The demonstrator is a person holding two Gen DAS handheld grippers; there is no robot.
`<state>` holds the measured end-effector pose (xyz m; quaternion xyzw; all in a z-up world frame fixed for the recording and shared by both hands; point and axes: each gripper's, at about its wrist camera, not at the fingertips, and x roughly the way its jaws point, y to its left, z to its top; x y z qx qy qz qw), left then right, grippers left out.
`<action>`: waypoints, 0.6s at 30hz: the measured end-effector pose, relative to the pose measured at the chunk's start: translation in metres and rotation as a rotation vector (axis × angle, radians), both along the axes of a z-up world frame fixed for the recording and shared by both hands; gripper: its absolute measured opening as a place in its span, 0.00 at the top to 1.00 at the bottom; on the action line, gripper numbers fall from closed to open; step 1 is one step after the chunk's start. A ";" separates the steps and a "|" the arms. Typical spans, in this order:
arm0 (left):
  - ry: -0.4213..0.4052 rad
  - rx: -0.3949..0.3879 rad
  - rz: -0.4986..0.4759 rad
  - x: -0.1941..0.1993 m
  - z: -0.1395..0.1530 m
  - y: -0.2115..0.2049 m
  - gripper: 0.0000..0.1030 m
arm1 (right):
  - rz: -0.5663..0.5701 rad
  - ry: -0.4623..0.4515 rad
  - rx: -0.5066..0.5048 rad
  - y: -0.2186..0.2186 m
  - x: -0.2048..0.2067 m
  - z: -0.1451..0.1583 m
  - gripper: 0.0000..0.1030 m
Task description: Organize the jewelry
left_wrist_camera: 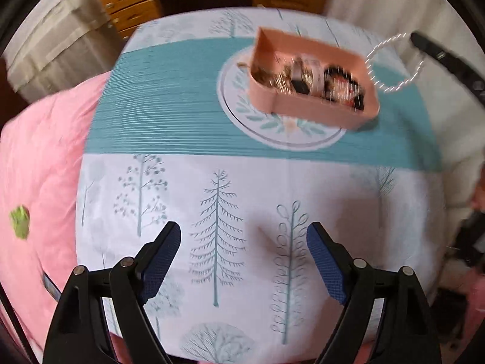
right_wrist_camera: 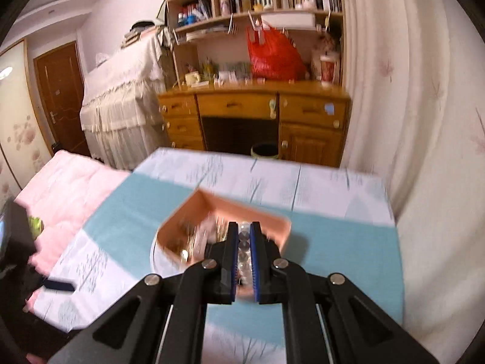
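A pink box holding several pieces of jewelry sits on the table's tree-print cloth, at the far right of the left wrist view. My left gripper is open and empty, low over the near part of the cloth, well short of the box. My right gripper is shut on a bracelet of clear beads and hovers over the pink box. In the left wrist view the bracelet hangs as a pale loop from the right gripper's finger, just right of the box.
A pink quilt lies left of the table. A wooden desk with shelves stands beyond the table's far edge, with a bin under it. White curtains hang on the right.
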<state>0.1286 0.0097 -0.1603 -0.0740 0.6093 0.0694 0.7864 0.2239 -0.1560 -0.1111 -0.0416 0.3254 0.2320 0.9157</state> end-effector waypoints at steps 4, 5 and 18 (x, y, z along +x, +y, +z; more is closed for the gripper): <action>-0.058 0.019 0.100 -0.010 0.027 0.013 0.09 | -0.006 0.063 -0.026 0.013 0.006 -0.003 0.92; -0.061 0.047 0.124 -0.013 0.033 0.017 0.09 | -0.004 0.094 -0.009 0.013 0.004 -0.004 0.92; -0.200 0.007 0.034 -0.100 0.058 0.040 0.09 | -0.220 0.490 0.001 -0.011 -0.156 -0.039 0.26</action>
